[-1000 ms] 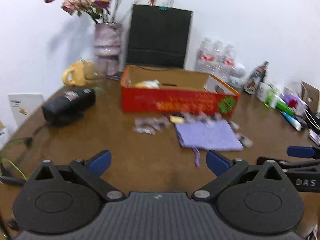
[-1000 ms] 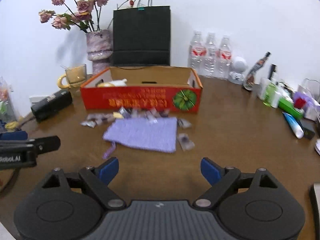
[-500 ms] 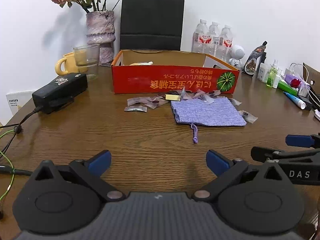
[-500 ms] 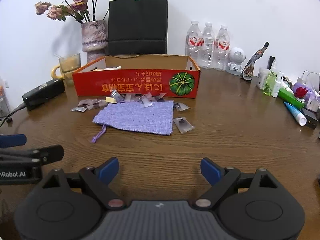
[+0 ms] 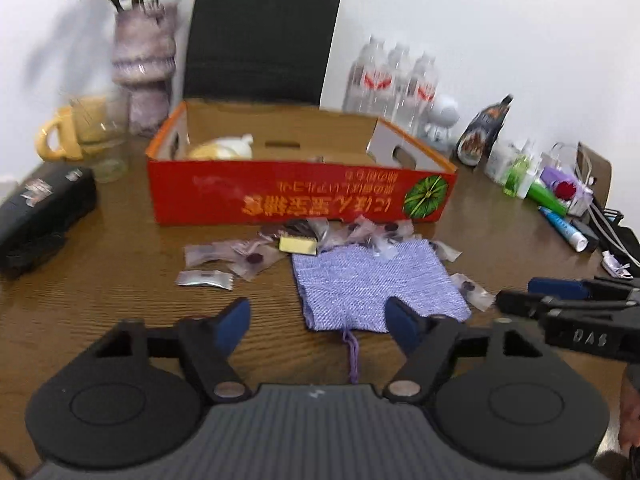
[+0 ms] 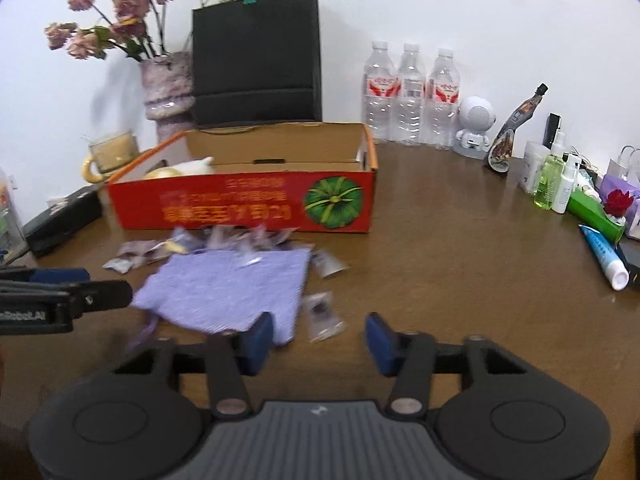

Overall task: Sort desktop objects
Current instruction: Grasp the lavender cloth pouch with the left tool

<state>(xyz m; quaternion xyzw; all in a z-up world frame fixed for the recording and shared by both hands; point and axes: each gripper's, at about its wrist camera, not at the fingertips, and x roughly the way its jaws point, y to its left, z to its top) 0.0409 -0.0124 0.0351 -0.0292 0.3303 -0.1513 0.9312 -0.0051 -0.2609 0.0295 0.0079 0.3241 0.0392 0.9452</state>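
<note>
- While both claws are hovering over the wooden table (image 5: 120,264), the left gripper (image 5: 316,322) is closing on nothing, the purple pouch (image 5: 372,280) lying just ahead of it.
- Right gripper (image 6: 320,338) is closing too, empty; a small packet (image 6: 322,316), blurred, is apparently sitting just ahead, between its fingers.
- Red box (image 6: 244,200) is standing beyond the pouch.

Home desk corner: wooden table (image 6: 460,248), flower vase (image 6: 168,88) (wilted roses), toiletries (image 6: 554,178).
</note>
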